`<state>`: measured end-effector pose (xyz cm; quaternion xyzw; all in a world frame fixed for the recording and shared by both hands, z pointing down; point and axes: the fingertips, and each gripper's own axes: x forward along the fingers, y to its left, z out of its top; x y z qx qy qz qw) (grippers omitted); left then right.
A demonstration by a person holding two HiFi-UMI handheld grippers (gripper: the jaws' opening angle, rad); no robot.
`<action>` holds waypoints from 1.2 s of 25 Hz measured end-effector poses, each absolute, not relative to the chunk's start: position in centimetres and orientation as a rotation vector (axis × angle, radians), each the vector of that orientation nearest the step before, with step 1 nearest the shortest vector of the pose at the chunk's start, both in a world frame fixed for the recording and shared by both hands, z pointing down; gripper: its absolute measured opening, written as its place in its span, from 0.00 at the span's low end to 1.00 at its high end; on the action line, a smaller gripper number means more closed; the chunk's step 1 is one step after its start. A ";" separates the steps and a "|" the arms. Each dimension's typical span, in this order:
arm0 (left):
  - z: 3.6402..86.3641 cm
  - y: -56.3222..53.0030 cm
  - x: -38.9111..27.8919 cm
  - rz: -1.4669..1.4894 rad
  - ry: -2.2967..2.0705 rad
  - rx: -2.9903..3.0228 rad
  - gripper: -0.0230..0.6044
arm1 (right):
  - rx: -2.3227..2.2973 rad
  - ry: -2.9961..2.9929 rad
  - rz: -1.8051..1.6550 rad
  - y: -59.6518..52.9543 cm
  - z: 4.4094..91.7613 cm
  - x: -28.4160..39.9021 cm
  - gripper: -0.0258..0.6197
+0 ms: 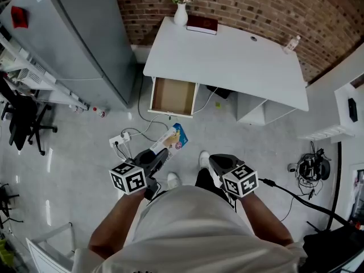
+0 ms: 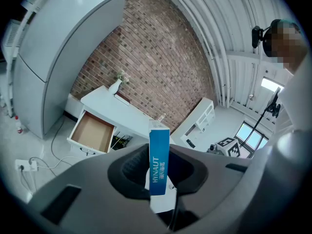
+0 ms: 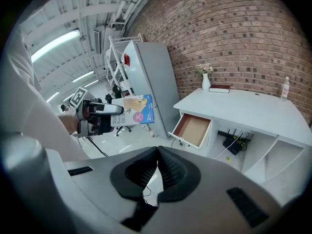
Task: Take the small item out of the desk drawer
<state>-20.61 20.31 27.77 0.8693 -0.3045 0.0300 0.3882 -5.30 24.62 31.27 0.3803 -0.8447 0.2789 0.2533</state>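
Far left I've got a tall grey cabinet [image 1: 74,38], w/ a black office chair [image 1: 23,118] below it in the head view. Moving in, a white power strip [image 1: 119,141] lies on the floor, cables trailing toward the desk.

Next is my L gripper [image 1: 160,154], low in the head view, just ahead of the person's torso. Its jaws are narrow and clamped on a blue-and-white box [image 1: 173,139]. In the left gripper view the L gripper [image 2: 158,168] has the box [image 2: 159,152] standing upright between the pads. The narrow blue side faces the cam, w/ "HYNAUT" printed up it. So the box is out of the drawer, held in the air over the floor, well apart from the desk.

The drawer [image 1: 172,96] is pulled out under the desk's left end, brown bottom showing. The white desk [image 1: 227,56] sits against a brick wall [image 1: 256,4]. At its back edge is a white vase [image 1: 181,15] w/ flowers, and a dark red book [image 1: 202,24] just beside it.

My R gripper [image 1: 215,160] is beside the L one, near a white shoe [image 1: 205,159]. In the right gripper view the R gripper [image 3: 157,167] has its jaws shut pad to pad. That view also shows the L gripper w/ the box off to the left.

Far right on the desktop stands a small clear bottle [image 1: 292,43], and past the desk a white shelf unit [image 1: 327,132].
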 end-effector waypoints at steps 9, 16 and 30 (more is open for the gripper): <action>29.0 19.4 -23.8 0.087 -0.794 2.213 0.17 | 0.964 -2.286 0.721 23.3 31.9 -9.3 0.09; 29.7 18.9 -26.0 0.065 -0.820 2.190 0.17 | 0.911 -2.290 0.701 22.3 32.2 -11.8 0.09; 30.7 18.8 -27.3 0.054 -0.833 2.168 0.17 | 0.872 -2.280 0.685 21.9 32.7 -13.2 0.09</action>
